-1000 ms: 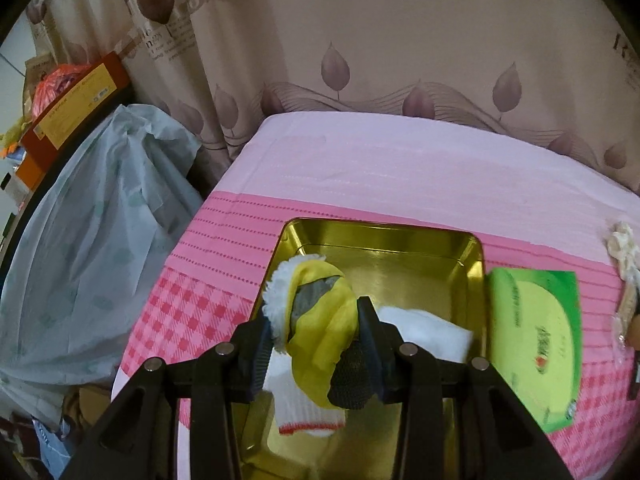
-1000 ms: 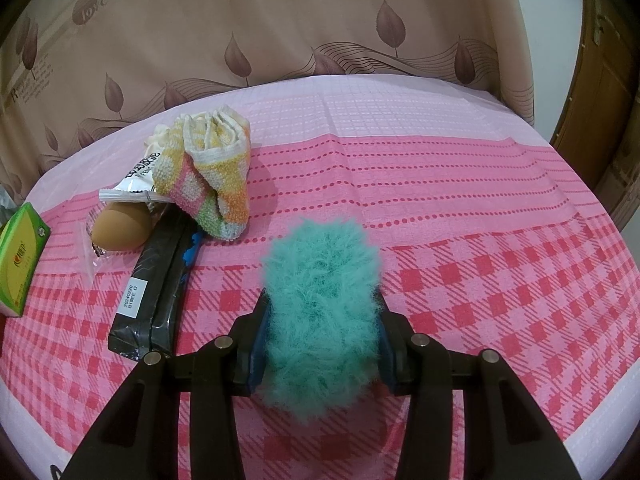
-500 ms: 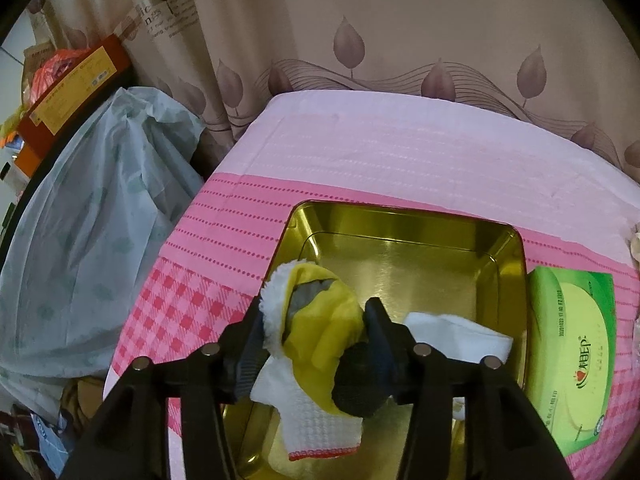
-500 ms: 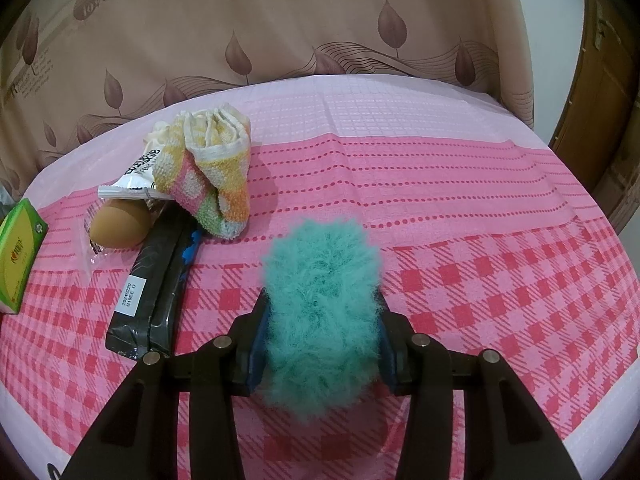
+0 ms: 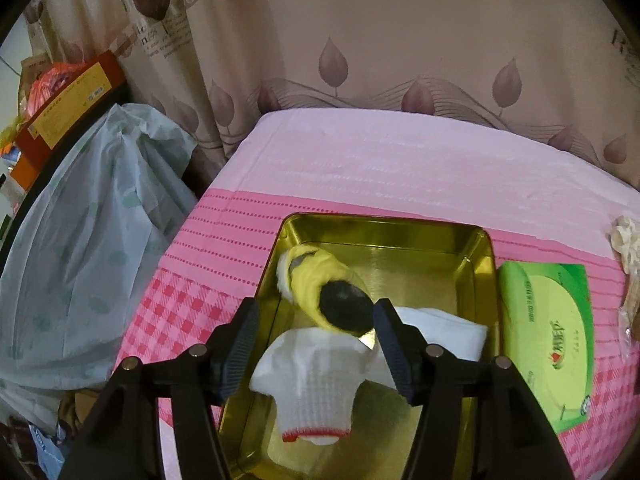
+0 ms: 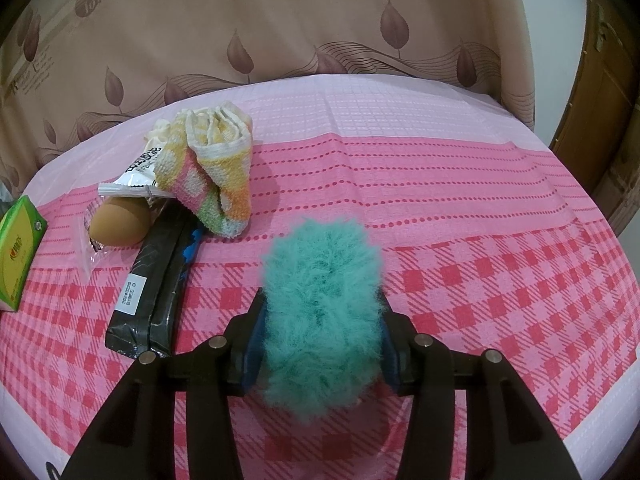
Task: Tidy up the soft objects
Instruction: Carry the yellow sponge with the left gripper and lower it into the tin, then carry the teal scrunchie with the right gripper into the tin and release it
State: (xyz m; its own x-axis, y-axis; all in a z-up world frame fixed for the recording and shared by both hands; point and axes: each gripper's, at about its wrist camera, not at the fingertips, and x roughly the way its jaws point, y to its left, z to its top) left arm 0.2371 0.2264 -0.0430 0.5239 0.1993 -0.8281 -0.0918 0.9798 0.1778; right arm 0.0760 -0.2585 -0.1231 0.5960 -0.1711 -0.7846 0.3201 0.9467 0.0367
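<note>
Yellow sock (image 5: 320, 280) dropped into gold tin (image 5: 476, 248); pink checked tablecloth (image 6: 500, 240), leaf-print curtain (image 5: 400, 60).

left gripper (image 5: 314, 338) has its jaws spread wide with nothing pinched between them, tilted downward. right gripper (image 6: 322, 336) is clamped on something, both pads pressed in.

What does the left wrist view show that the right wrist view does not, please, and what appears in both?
Only the left wrist view shows the gold tin holding the yellow sock and white sock, the open left tool above them, and a grey plastic bag. Only the right wrist view shows the right tool shut on the teal fluffy item, the black packet, the egg and the whole pastel towel. Both show the green tissue pack, the pink checked cloth and the leaf-print curtain.
</note>
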